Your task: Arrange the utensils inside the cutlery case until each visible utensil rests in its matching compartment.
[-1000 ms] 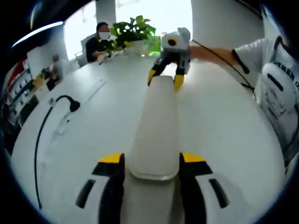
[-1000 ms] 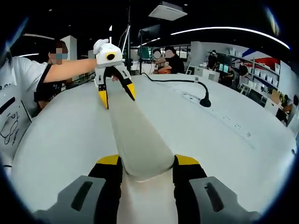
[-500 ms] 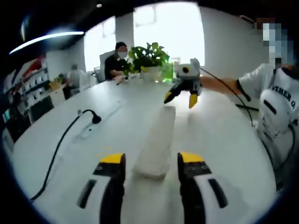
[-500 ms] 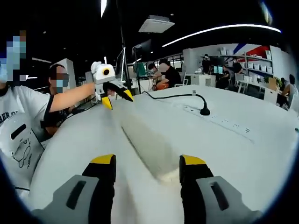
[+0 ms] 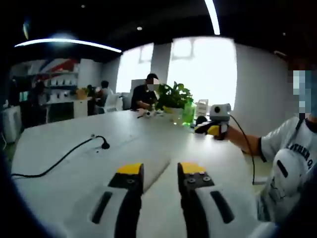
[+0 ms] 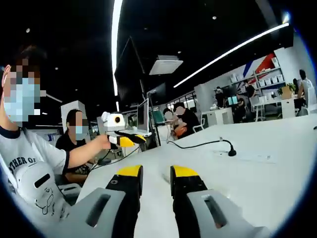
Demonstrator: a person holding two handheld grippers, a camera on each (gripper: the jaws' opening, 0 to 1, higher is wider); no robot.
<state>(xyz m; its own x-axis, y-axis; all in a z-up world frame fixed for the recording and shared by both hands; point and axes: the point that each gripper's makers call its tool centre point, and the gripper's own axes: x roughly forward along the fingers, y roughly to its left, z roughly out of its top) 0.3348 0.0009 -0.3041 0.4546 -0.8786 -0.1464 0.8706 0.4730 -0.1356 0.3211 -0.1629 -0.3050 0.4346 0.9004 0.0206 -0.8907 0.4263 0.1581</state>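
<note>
**Case down on the table, both tools lifted clear**

We see the long white cutlery case [image 5: 157,171] lying flat on the round white table [image 5: 59,183], just beyond our left gripper [image 5: 161,171], whose yellow-tipped jaws stand slightly parted and empty. Our right gripper [image 6: 156,173] is likewise narrowly parted, holding nothing. We judge the risk to be losing sight of the utensils, since both cameras point high. A black cable [image 5: 59,158] crosses the table; people sit behind in the open office.

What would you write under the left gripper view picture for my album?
Left gripper raised above a white table, its yellow-tipped jaws nearly closed, right gripper ahead beside a green plant.
</note>
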